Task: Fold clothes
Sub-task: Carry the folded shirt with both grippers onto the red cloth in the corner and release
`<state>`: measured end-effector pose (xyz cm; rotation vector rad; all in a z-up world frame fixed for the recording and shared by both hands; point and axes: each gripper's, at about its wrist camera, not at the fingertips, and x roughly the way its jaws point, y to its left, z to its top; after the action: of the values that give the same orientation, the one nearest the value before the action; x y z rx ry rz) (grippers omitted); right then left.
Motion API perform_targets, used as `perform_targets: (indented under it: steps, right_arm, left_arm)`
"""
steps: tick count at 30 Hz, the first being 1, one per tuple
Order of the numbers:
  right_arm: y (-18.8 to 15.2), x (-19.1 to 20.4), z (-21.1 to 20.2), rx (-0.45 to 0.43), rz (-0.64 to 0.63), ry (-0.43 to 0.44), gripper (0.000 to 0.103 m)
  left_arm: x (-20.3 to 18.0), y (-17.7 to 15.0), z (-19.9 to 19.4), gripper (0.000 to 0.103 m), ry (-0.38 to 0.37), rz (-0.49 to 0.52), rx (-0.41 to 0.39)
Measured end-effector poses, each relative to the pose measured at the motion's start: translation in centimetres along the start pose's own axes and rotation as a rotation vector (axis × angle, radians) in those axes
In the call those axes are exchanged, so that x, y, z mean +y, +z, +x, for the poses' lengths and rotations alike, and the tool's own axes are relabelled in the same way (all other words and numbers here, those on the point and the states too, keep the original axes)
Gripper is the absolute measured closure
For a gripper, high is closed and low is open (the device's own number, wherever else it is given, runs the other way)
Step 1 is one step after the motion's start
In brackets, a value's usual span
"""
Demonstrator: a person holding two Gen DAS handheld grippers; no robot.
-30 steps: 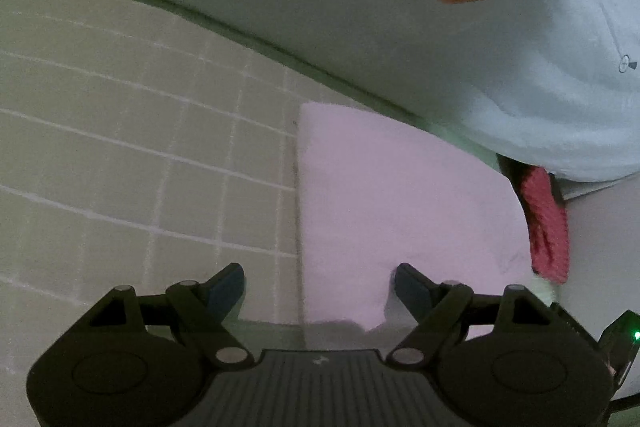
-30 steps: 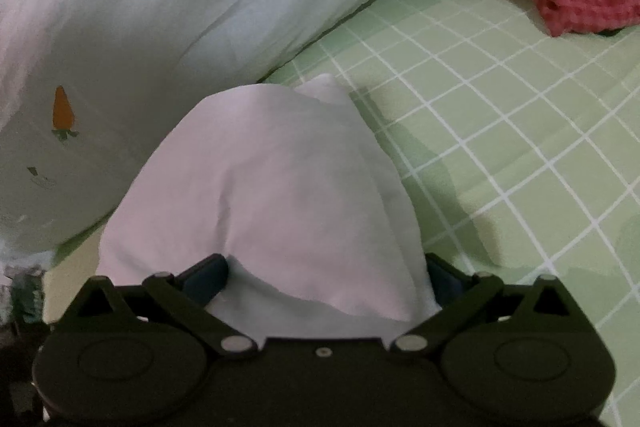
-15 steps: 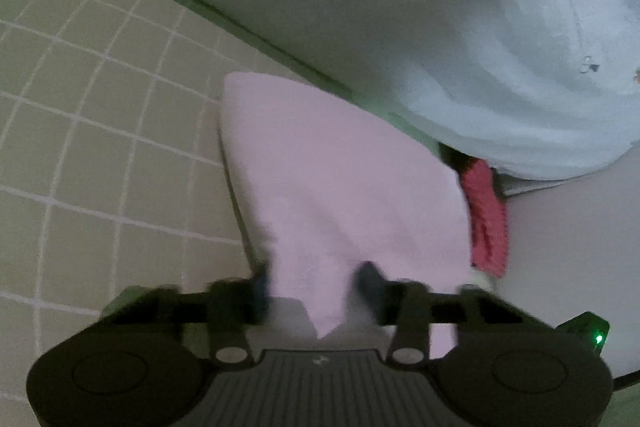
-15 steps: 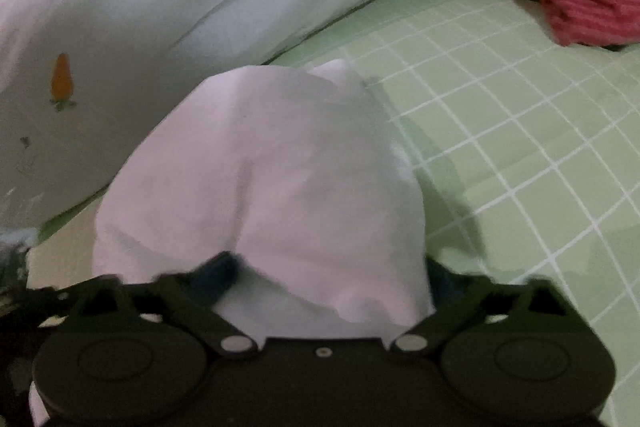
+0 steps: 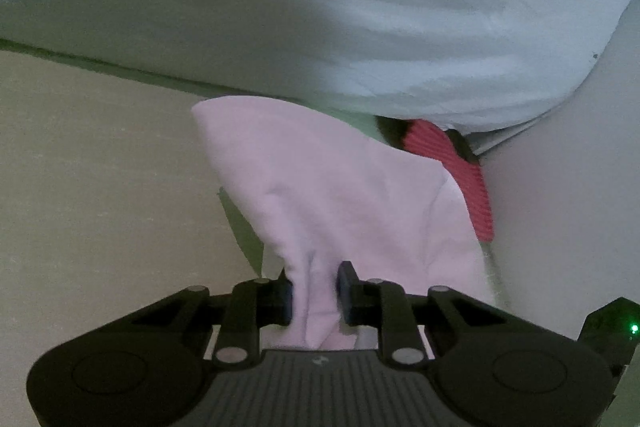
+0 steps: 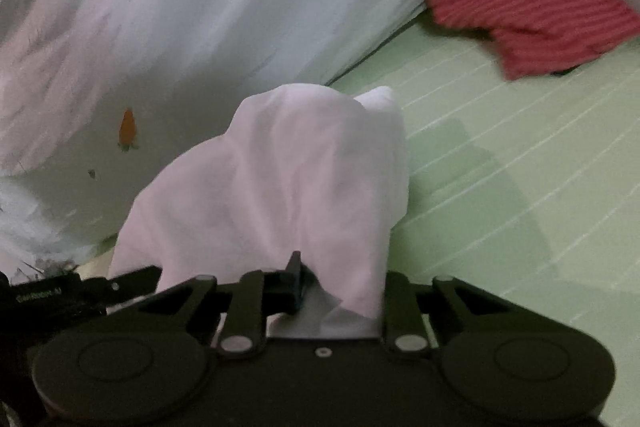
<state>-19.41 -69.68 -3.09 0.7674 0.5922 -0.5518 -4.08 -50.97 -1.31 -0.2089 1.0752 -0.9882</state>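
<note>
A pale pink cloth (image 5: pixel 328 187) rises from the bed sheet, bunched into a narrow fold at its near edge. My left gripper (image 5: pixel 316 283) has that fold between its dark pads, and the jaws are closing on it. In the right wrist view the same cloth (image 6: pixel 288 179) stands up in a crumpled hump. My right gripper (image 6: pixel 340 287) is closing on its near edge. Its left pad (image 6: pixel 297 281) touches the fabric, while the cloth drapes over and hides the right finger.
A white duvet with carrot prints (image 5: pixel 320 7) (image 6: pixel 200 7) lies right behind the cloth. A red ribbed garment (image 5: pixel 460 167) (image 6: pixel 528 11) sits by the wall. The green checked sheet (image 6: pixel 500 187) (image 5: pixel 100 167) spreads around. The other gripper's body (image 6: pixel 60 295) shows at the lower left.
Both grippers went from wide open to closed on the cloth's near edge. The cloth, flat a second ago, is now gathered and lifted off the sheet.
</note>
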Motion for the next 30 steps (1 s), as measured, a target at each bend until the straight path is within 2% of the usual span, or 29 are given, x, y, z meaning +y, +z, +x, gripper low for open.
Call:
perform_targets:
  steps: [3,7,11,16,22,25,27,28,29,30]
  right_arm:
    - [2.2,-3.6,-2.7,-0.008,-0.025,0.010,0.082]
    - [5.9,-9.2,-5.8,-0.039,-0.060,-0.002,0.082]
    - [10.5,-14.6,-8.1,-0.089,-0.092,-0.030,0.082]
    - [17.2,-19.5,-9.5,-0.155,-0.128,-0.050,0.082]
    - [26.4,-22.0,-7.1,-0.238,-0.188,-0.064,0.082]
    - [30.2,-22.9,-4.4,-0.278,-0.236,-0.082,0.080]
    - [31.8,-24.0,-1.6,-0.295,-0.210,-0.121,0.068]
    - [32.2,-24.7,0.1,-0.279,-0.195,-0.159,0.056]
    - [32.5,-25.5,1.8,-0.256,-0.182,-0.203,0.052]
    - [32.5,-25.9,3.4,-0.225,-0.173,-0.243,0.052]
  left_arm:
    - [-4.6,-1.7,2.0,0.080,-0.006,-0.009,-0.005]
    - [-10.3,-2.3,6.5,0.080,-0.061,-0.020,-0.011]
    - [-16.2,-1.6,11.4,0.080,-0.114,0.002,-0.025]
    - [-21.3,1.8,16.3,0.080,-0.166,0.043,-0.047]
    - [-25.4,8.4,22.1,0.080,-0.182,0.107,-0.102]
    - [-25.4,10.8,25.9,0.075,-0.108,0.101,-0.099]
    - [-25.3,12.3,28.5,0.063,-0.056,0.097,-0.096]
    - [-24.9,12.3,29.7,0.062,0.019,0.104,-0.088]
    - [-24.6,12.2,30.4,0.059,0.072,0.119,-0.077]
    - [-24.1,11.7,30.8,0.058,0.120,0.142,-0.066]
